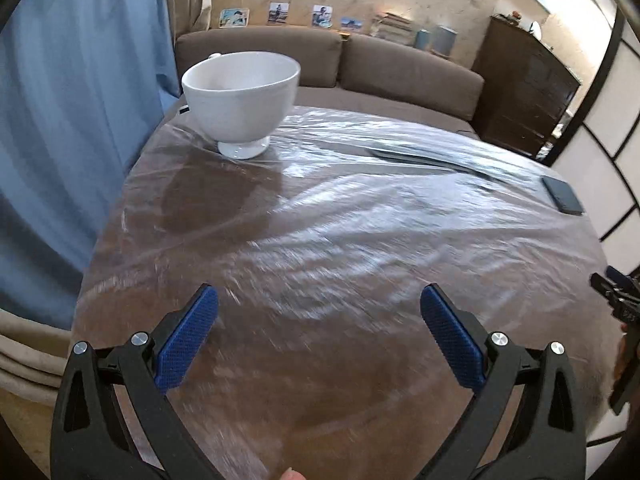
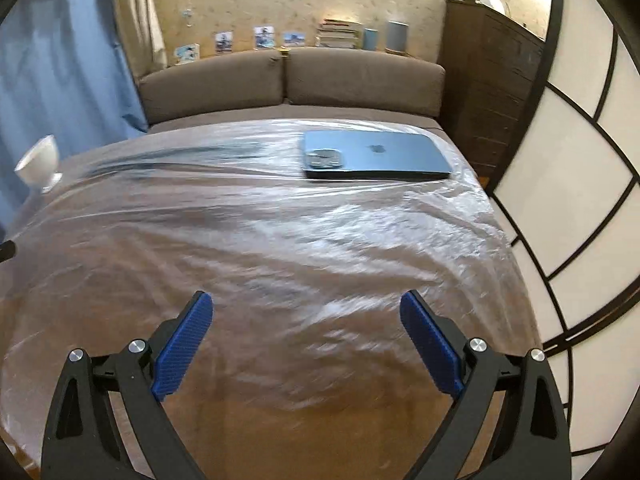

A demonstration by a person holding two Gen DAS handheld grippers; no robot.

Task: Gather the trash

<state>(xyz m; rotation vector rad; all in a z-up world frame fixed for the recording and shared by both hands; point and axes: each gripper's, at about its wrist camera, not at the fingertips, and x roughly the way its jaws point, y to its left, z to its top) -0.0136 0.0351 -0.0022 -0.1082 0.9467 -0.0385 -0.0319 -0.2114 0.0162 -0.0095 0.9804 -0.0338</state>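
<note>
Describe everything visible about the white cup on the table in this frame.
The white cup is a glossy, ceramic-looking footed cup with a wide round bowl narrowing to a short flared base. A bit of handle shows behind its far rim. It stands upright and looks empty, though its bottom is hidden. It rests on the clear plastic sheet covering the table, near the far left corner by the blue curtain. Nothing else touches it; both grippers are well clear.

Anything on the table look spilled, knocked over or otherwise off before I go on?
Nothing spilled or toppled. The white cup stands upright at the far left corner, and the phone lies flat, face down, at the far right. The only oddity is the clear plastic sheet over the table, wrinkled all over. No loose trash shows. Both claws are open and empty.
</note>
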